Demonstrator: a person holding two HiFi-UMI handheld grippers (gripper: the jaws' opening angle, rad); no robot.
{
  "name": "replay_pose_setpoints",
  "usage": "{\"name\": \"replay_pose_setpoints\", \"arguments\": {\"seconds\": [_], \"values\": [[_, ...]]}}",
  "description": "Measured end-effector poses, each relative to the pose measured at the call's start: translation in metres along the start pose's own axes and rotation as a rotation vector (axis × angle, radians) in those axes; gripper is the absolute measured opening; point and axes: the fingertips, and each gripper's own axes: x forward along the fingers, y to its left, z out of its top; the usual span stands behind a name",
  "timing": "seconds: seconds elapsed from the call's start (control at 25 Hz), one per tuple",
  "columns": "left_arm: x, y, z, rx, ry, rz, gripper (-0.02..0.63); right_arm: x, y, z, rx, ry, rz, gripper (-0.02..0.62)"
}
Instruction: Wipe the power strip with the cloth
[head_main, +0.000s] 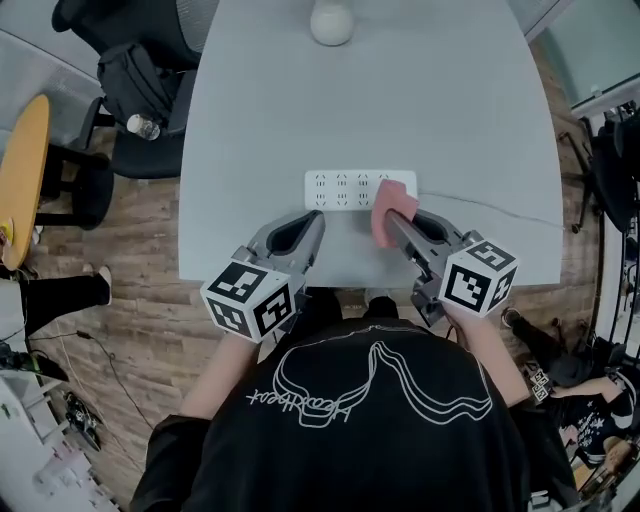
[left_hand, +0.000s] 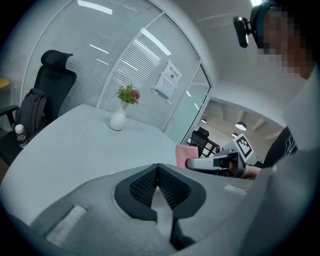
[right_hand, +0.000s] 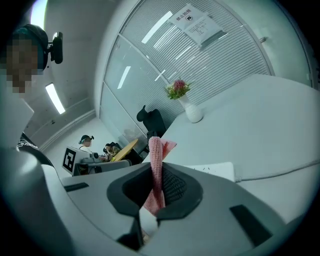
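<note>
The white power strip lies flat on the pale grey counter, near the edge closest to the person; its cable trails off to the right. The right hand-held gripper is clamped on the pink cloth; in the right gripper view the cloth stands upright, pinched between the dark ribbed pads, with the power strip just to the right of it. From above the cloth covers the strip's right end, though whether it actually presses on the strip is hard to say. The left hand-held gripper hovers just short of the strip's near side, towards its left end; its jaws are closed on nothing, the pads meeting at their tips. A white vase sits at the counter's far end; a black chair stands beyond the left corner.
</note>
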Motion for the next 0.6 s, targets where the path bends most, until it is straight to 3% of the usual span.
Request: {"name": "replay_pose_setpoints", "arguments": {"seconds": [0.32,0.6], "values": [[0.012,0.005,0.000,0.052,0.039,-0.026,0.012,0.003,0.000,-0.001,0.013,-0.017,-0.039,0.032],[0.000,0.096,0.007,0.018,0.096,-0.068,0.012,0.101,0.019,-0.006,0.043,0.070,-0.111,0.032]]}}
